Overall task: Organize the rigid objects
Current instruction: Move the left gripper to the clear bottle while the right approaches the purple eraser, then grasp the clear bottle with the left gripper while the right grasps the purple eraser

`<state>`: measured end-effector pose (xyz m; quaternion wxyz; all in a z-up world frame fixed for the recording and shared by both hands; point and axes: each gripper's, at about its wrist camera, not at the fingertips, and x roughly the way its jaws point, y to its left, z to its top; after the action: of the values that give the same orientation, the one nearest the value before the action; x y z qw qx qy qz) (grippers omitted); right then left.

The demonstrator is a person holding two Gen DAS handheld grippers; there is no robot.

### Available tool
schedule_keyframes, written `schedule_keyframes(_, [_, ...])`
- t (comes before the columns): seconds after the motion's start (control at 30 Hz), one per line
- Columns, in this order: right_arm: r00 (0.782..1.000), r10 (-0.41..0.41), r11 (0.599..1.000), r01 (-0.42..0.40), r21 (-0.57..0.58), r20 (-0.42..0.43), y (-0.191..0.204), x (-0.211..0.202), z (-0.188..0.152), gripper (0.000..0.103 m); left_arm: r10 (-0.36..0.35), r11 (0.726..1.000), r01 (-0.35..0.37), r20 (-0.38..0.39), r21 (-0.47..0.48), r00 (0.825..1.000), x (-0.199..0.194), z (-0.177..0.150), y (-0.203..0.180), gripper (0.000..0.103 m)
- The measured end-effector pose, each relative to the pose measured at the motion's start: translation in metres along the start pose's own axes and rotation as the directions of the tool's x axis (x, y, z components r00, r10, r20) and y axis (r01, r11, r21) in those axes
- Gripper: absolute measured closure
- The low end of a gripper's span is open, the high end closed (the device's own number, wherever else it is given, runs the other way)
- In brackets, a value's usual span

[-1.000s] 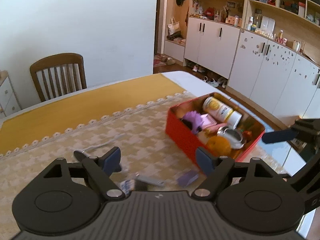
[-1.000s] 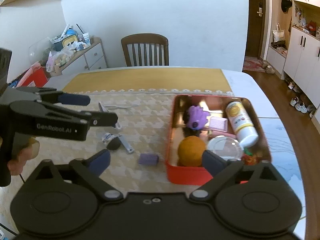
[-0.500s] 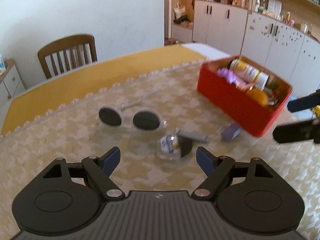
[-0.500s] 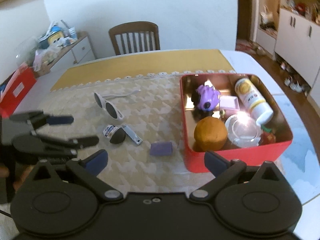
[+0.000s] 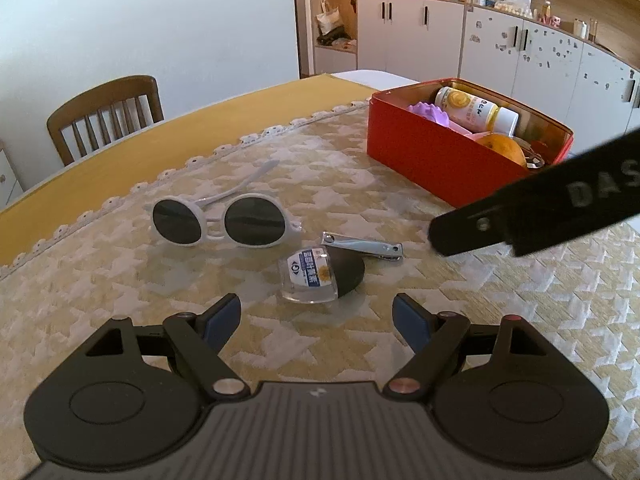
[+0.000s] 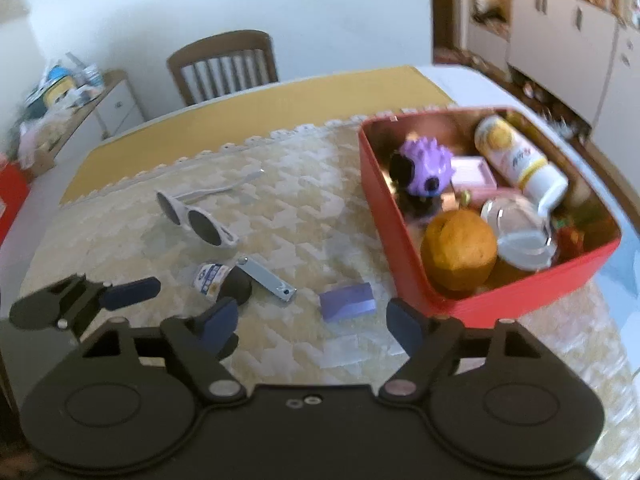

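Observation:
A red tin box (image 5: 432, 160) (image 6: 400, 240) holds a bottle, an orange, a purple toy and other items. On the tablecloth lie white sunglasses (image 5: 224, 222) (image 6: 196, 218), a nail clipper (image 5: 362, 245) (image 6: 266, 278), a small clear bottle with a black cap (image 5: 320, 274) (image 6: 220, 284) and a purple block (image 6: 347, 302). My left gripper (image 5: 318, 322) is open and empty just short of the small bottle. My right gripper (image 6: 312, 322) is open and empty just short of the purple block; one of its fingers (image 5: 540, 208) crosses the left wrist view.
A wooden chair (image 5: 104, 114) (image 6: 224, 64) stands at the table's far side. White cabinets (image 5: 520, 52) line the right wall. A cluttered sideboard (image 6: 72, 108) stands at the back left. The table's right edge (image 6: 624, 280) lies just past the box.
Both grippers have moved lower and closer to the loose items. The left gripper now faces the small bottle; the right gripper has closed in on the purple block.

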<state>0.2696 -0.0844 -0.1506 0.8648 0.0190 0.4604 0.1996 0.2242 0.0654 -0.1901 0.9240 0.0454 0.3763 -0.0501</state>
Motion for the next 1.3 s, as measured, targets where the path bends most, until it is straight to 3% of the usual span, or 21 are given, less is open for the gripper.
schedule_keyframes(0.2, [0.998,-0.052,0.991,0.055,0.12,-0.027,0.0,0.014,0.005,0.032,-0.007,1.0,0.007,0.01,-0.008,1.0,0.009,0.002,0.001,0.02])
schedule_keyframes(0.33, [0.993,-0.096,0.976,0.106,0.191,-0.062,-0.003,0.025,0.007,0.048,-0.011,1.0,0.012,0.013,-0.021,1.0,0.014,0.003,0.003,0.02])
schedule_keyframes(0.5, [0.985,-0.151,0.944,0.17,0.281,-0.088,-0.01,0.037,0.009,0.053,-0.017,1.0,0.017,0.018,-0.021,1.0,0.017,0.003,0.004,0.02])
schedule_keyframes(0.63, [0.978,-0.185,0.939,0.204,0.277,-0.093,-0.009,0.041,0.009,0.062,-0.025,0.999,0.025,0.02,-0.029,0.999,0.021,0.003,0.005,0.02])
schedule_keyframes(0.87, [0.975,-0.2,0.944,0.217,0.249,-0.094,-0.006,0.044,0.012,0.064,-0.032,0.999,0.032,0.018,-0.032,0.999,0.027,0.009,0.007,0.02])
schedule_keyframes(1.03, [0.978,-0.189,0.948,0.205,0.243,-0.089,-0.007,0.042,0.011,0.065,-0.024,0.999,0.024,0.016,-0.037,1.0,0.028,0.011,0.008,0.032])
schedule_keyframes(1.07, [0.979,-0.185,0.949,0.201,0.241,-0.085,-0.007,0.041,0.011,0.074,-0.018,0.999,0.019,0.013,-0.04,1.0,0.028,0.012,0.008,0.034])
schedule_keyframes(1.17, [0.982,-0.171,0.955,0.185,0.232,-0.081,-0.008,0.04,0.01,0.073,-0.02,0.999,0.02,0.01,-0.044,1.0,0.028,0.014,0.009,0.047])
schedule_keyframes(1.3, [0.986,-0.149,0.961,0.162,0.225,-0.074,-0.008,0.036,0.008,0.075,-0.015,0.999,0.015,0.0,-0.046,1.0,0.027,0.016,0.008,0.049])
